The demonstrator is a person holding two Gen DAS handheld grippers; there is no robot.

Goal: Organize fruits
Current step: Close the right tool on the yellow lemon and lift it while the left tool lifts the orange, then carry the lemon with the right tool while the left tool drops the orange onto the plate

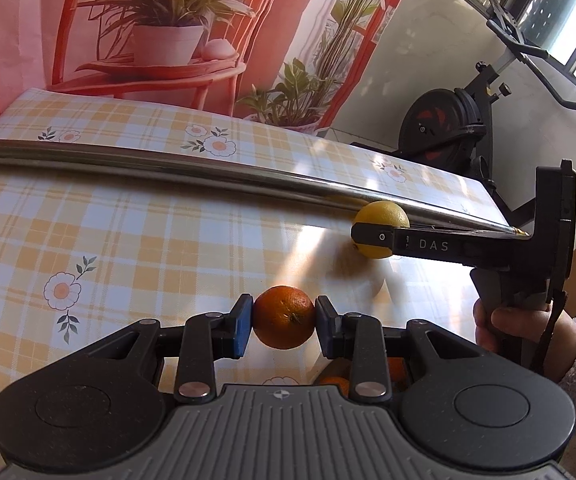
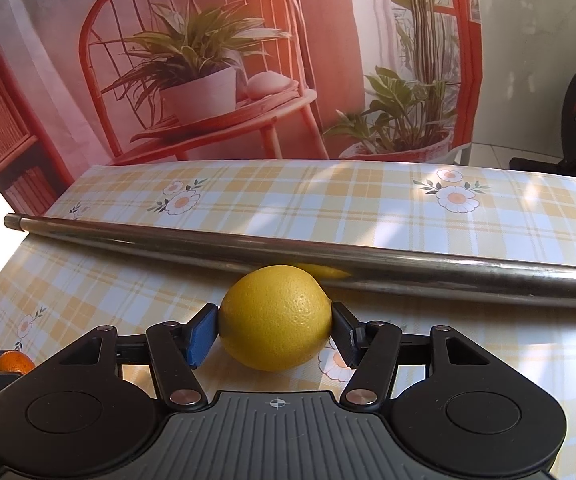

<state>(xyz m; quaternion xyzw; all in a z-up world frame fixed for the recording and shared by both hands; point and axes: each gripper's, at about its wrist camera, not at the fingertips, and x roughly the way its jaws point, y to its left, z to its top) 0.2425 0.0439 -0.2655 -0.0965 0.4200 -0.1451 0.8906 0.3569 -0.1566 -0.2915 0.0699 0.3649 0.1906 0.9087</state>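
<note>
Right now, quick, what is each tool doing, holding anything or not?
Left tool: closed on the orange, pads pressing both sides.
Right tool: closed on the lemon, which sits by the metal rod.

Two close wrist fisheyes angled down over the checked tablecloth (image 1: 127,216), sharing the metal rod (image 2: 328,256).

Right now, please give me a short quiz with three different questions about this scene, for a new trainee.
1. True or false: the left gripper is shut on the orange.
2. Which fruit sits between the pads of the right gripper? A) lemon B) apple C) banana
3. Fill in: just behind the lemon, a long metal ____ lies across the checked tablecloth.

Key: 1 true; 2 A; 3 rod.
</note>
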